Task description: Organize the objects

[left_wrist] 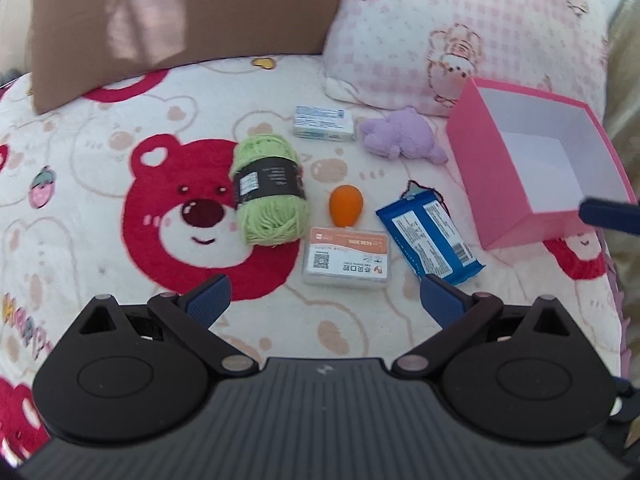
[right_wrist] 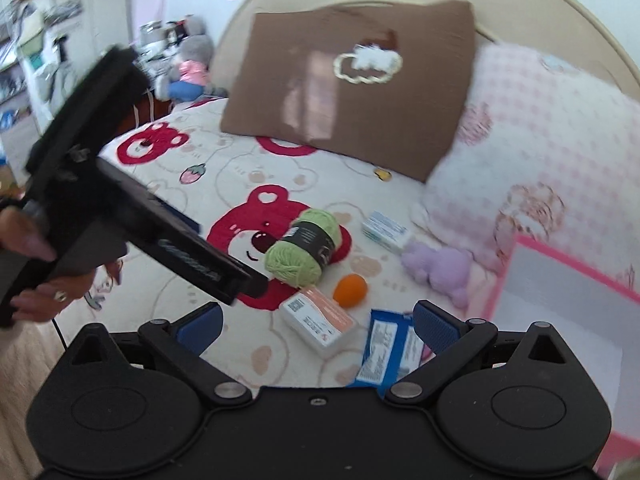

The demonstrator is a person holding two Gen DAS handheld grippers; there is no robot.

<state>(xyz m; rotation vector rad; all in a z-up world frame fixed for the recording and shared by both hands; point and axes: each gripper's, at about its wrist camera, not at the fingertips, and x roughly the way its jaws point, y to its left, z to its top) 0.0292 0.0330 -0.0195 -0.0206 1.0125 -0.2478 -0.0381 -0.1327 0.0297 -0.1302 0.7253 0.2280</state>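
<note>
Yarn point(left_wrist: 270, 192) left of box point(left_wrist: 536, 216)

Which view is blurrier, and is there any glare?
Right wrist view: more motion blur, worst on the other hand-held gripper and the pink box. Left wrist view: sharper, labels on the yarn nearly legible; a sunlit patch washes out the brown pillow. Both show fisheye bending at the edges.
</note>
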